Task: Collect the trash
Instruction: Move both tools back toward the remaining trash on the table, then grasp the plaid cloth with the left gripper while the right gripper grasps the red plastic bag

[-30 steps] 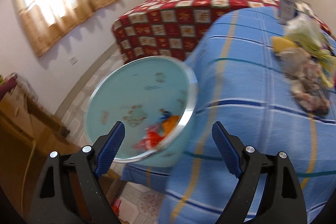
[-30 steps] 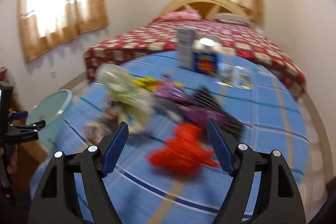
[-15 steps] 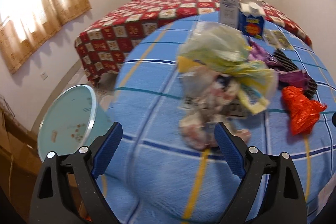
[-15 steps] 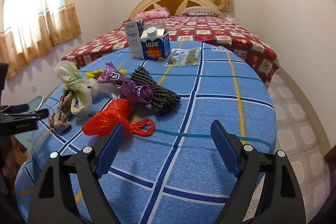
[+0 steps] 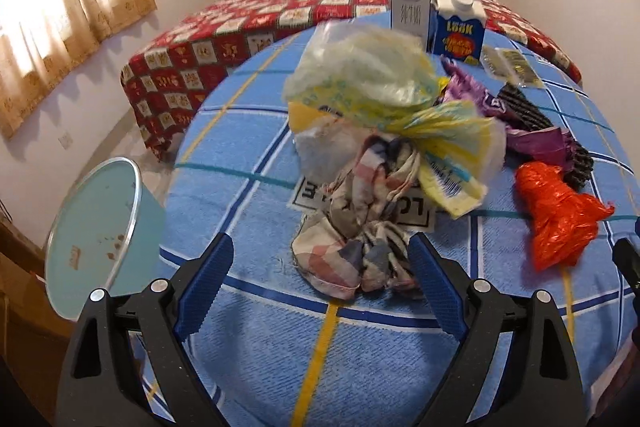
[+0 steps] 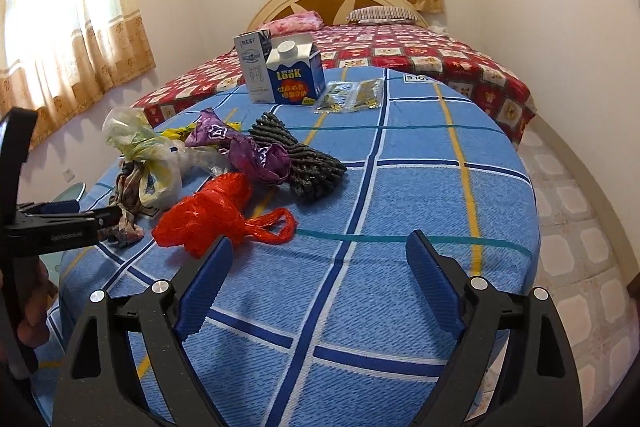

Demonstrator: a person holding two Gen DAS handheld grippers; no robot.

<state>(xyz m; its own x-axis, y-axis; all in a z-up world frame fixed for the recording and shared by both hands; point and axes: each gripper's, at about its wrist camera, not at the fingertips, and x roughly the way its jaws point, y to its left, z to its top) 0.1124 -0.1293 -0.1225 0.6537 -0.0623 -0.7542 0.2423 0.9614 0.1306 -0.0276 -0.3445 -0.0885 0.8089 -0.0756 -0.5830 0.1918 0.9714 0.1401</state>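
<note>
While the left gripper (image 5: 318,279) hovers low over the blue plaid cloth covering the bench (image 5: 248,347), its jaws stand wide with the crumpled checked rag (image 5: 356,239) just ahead of them, untouched. Behind the rag lies a pale yellow-printed plastic bag (image 5: 372,83), then purple wrappers (image 6: 256,155), a dark ribbed sleeve (image 6: 308,163) and a blue milk carton (image 6: 296,75). The right gripper (image 6: 316,267) — jaws just opened further, nothing between them — hangs beside the crumpled red plastic bag (image 6: 216,211). A pale blue round bin (image 5: 100,235) stands off the bench's left edge.
</note>
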